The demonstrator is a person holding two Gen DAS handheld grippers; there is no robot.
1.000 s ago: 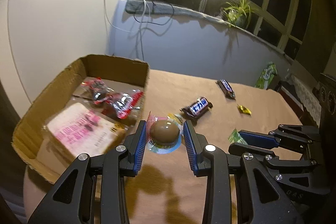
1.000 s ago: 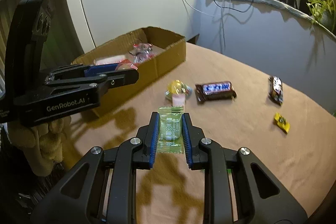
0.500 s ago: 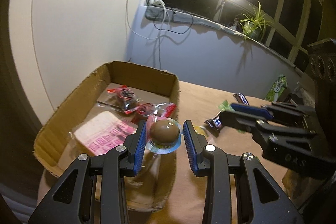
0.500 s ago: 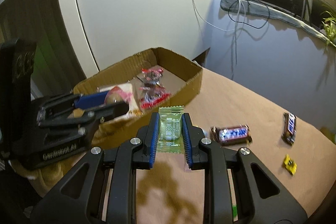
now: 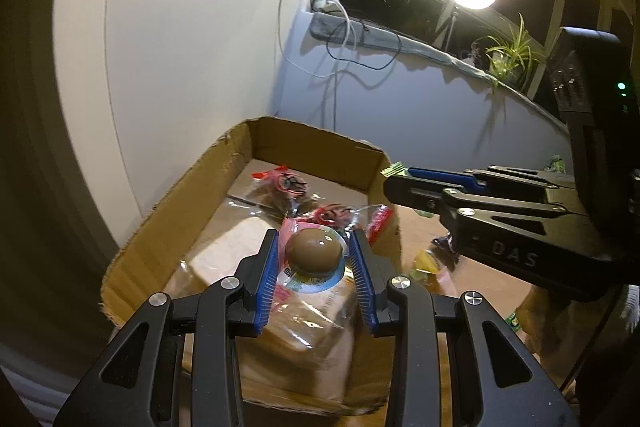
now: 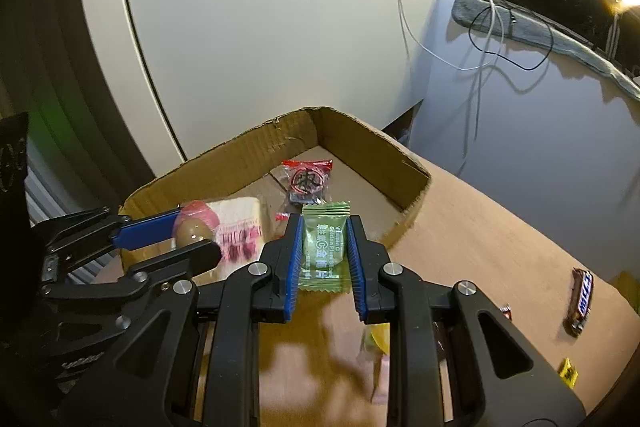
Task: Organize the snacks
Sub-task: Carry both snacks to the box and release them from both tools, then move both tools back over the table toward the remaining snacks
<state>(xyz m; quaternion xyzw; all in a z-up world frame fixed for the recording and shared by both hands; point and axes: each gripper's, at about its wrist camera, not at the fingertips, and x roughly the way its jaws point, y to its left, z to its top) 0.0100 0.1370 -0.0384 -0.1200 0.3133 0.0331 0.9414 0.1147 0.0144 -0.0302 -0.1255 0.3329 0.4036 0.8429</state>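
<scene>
Brown table [image 6: 500, 243], cardboard box [image 6: 248, 151] at its 10 o'clock corner. Left tool [image 5: 315, 259] grips packaged brown egg [image 5: 315, 251] over the box. Right tool [image 6: 325, 247] grips green plum candy packet [image 6: 325, 247] at the box's near rim.

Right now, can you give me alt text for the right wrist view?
The right claw is shut on a green candy packet, held near the cardboard box. To its left, the left claw holds a packaged egg over the box; a chocolate bar lies on the table.
</scene>
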